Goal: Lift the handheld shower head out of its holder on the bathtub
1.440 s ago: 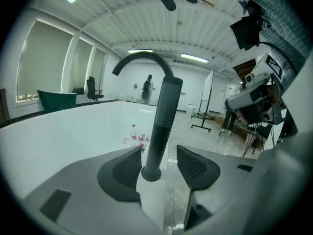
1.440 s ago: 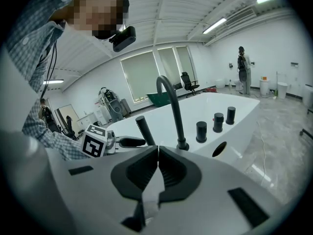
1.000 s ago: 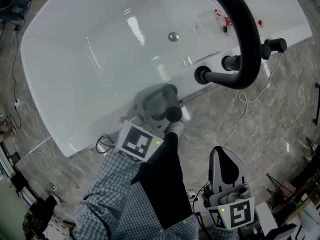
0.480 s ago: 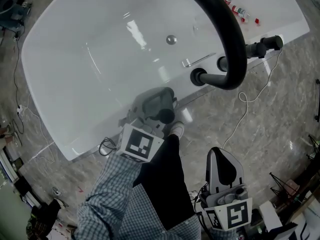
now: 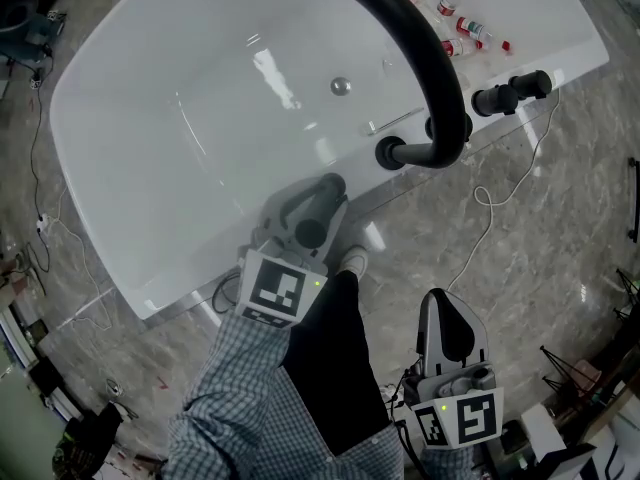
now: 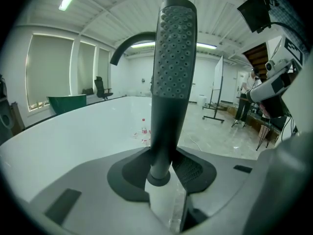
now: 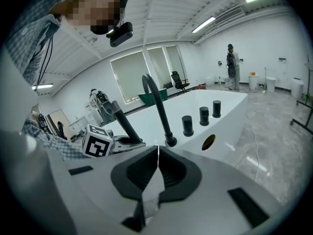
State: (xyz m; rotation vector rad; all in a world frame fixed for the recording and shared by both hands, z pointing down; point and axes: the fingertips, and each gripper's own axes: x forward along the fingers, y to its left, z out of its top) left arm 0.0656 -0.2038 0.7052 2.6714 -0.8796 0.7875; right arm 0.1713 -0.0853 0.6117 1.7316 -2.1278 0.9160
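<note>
a: l side?
b: my l gripper (image 6: 161,173) is clamped on the shower head (image 6: 173,58) handle, held upright at the tub (image 5: 150,118) near rim.
a: r?
b: r gripper (image 7: 157,168) fingers together, empty.

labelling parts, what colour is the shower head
The shower head is dark grey, best seen in the left gripper view.

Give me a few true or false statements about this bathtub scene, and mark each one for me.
1. The left gripper clamps the shower head by its handle. True.
2. The right gripper grips the faucet. False: its jaws are shut on nothing, away from the tub.
3. Red-capped bottles lie on the bathtub rim. True.
4. The faucet is white. False: it is black.
</note>
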